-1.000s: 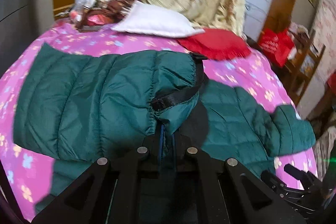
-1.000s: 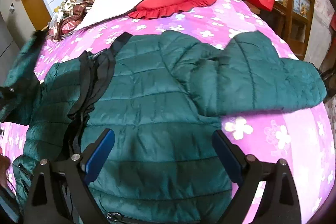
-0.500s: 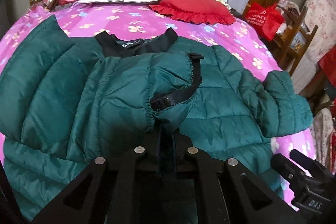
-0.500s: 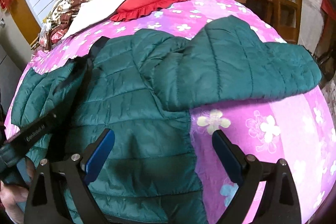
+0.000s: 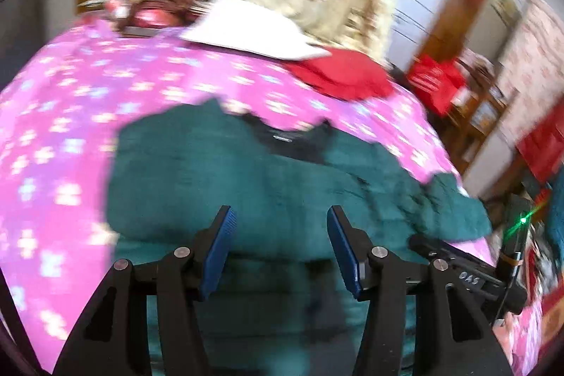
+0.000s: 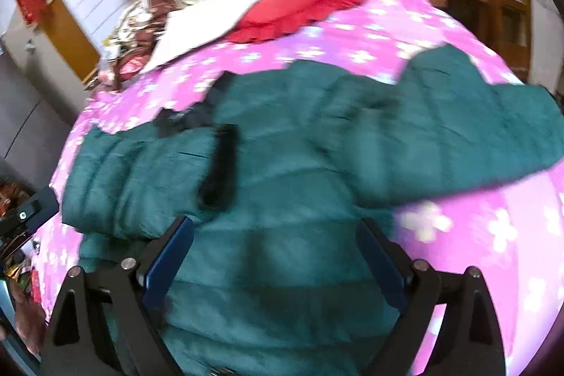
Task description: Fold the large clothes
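Both grippers hang open and empty over the jacket (image 6: 282, 199) on the bed (image 6: 493, 235), whose unfolded sleeve (image 6: 476, 133) runs toward the bed's right edge, nearer the right gripper (image 6: 275, 256) than the left gripper (image 5: 278, 249).

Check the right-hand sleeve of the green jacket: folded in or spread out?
Spread out: the sleeve of the green jacket extends sideways onto the pink bedspread.

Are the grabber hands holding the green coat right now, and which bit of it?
No, nothing is held. The left gripper and the right gripper are both open above the green puffer jacket, which lies on the pink bedspread.
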A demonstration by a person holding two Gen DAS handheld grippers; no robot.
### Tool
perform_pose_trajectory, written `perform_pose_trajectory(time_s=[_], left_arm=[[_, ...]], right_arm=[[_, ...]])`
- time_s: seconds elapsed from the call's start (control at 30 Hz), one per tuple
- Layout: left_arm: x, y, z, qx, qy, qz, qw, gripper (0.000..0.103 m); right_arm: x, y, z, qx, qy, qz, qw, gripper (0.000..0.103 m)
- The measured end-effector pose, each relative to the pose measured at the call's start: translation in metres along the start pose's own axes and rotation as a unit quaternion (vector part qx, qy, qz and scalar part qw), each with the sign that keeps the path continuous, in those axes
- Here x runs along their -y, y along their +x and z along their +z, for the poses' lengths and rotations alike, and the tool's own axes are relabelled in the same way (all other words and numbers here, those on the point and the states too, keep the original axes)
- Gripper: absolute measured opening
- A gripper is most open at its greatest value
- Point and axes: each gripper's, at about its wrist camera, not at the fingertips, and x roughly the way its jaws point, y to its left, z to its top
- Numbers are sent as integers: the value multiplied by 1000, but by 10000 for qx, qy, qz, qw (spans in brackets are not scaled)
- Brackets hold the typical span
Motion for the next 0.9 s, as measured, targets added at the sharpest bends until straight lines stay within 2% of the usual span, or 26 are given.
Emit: perform_pose_trajectory(time_s=[0.13,0.23,0.3,0.33,0.37,0.4,0.57,0.7,0.83,0.9], left_arm=[[-66,-17,10,269,-525,699,9958,33],[-104,-23,10,325,-930,921,9909,33],[-121,-24,9,371,-1058,1083,9878,33],[-126,-24,8,383,-1091,1134,9868,33],[-131,-24,7,386,-1136,1172,9858,33],[-135,-22,6,366,-1176,1184,9853,33],[-136,-7,4,254,-1159,1115,9867,33],[-121,8,-1,167,-1028,1059,9889,33],[-104,29,-9,-64,-840,1077,9906,33],[-97,37,-12,-125,-795,1078,9909,33]], right_arm=[[-31,29,9,-202,-143,264,9993,89],[-47,63,14,-471,-171,173,9986,76],[-52,81,15,-579,-158,105,9981,60],[-54,88,14,-589,-166,139,9980,40],[-57,90,13,-548,-224,162,9981,25],[-59,88,13,-481,-319,128,9983,22],[-60,50,21,90,-678,-108,9976,18],[-37,23,36,554,-669,-696,9938,18],[-9,40,45,498,-483,-1143,9910,17],[1,63,47,275,-427,-1247,9909,17]])
